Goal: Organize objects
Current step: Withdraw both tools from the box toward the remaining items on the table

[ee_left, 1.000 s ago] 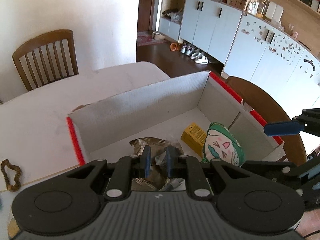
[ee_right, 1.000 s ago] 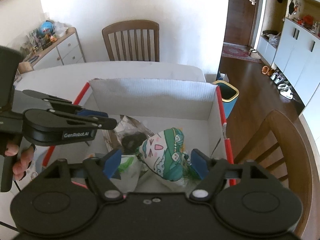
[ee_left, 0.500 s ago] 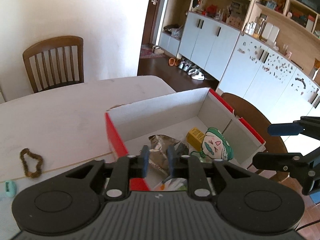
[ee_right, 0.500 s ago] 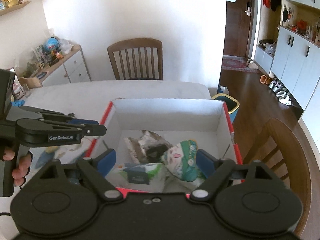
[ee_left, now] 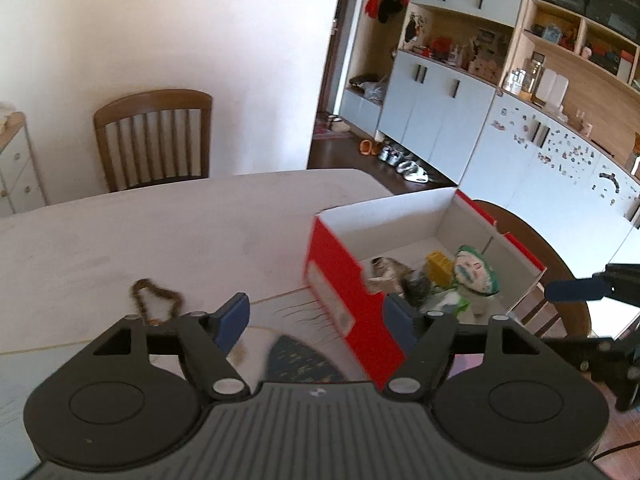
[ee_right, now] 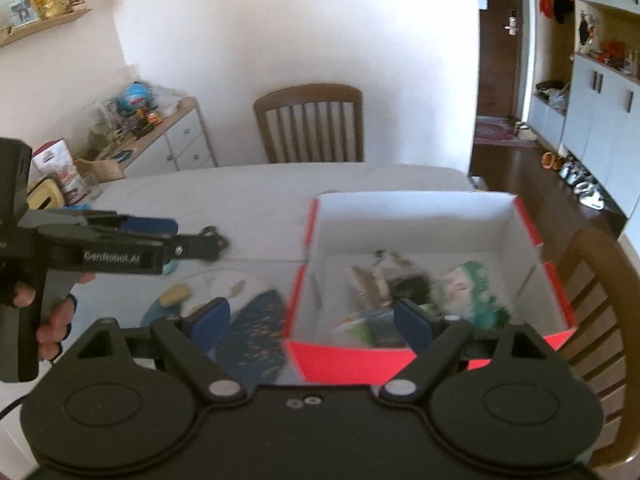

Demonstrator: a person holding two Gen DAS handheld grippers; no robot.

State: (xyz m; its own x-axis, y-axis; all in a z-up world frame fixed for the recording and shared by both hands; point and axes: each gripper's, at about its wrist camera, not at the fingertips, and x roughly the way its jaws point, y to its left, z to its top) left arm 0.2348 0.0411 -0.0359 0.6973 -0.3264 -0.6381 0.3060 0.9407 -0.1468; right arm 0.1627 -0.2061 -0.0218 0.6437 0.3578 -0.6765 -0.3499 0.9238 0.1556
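Observation:
A red-and-white cardboard box (ee_left: 340, 280) (ee_right: 420, 220) stands on the white table (ee_left: 160, 232). In it lie a green-and-white face doll (ee_left: 476, 276) (ee_right: 464, 284), a small yellow box (ee_left: 440, 266) and a crinkled foil packet (ee_left: 390, 272) (ee_right: 372, 276). My left gripper (ee_left: 316, 320) hovers by the box's near-left corner; its jaws are opening and hold nothing. My right gripper (ee_right: 312, 320) stands open and empty above the box's near wall. Left of the box lie a brown bead bracelet (ee_left: 156, 300) and a dark blue patterned oval (ee_left: 300, 360) (ee_right: 252, 340).
A beige piece (ee_right: 174, 294) lies on the table near the oval. A hand (ee_right: 52, 320) holds the left gripper (ee_right: 188, 236). Wooden chairs stand at the far side (ee_right: 308, 124) and at the right (ee_right: 592, 280). A cluttered sideboard (ee_right: 160, 140) is at the far left.
Both grippers drew back and up from inside the box. The left one swung left over the table, and its jaws went from shut to wide apart. The right jaws widened slightly.

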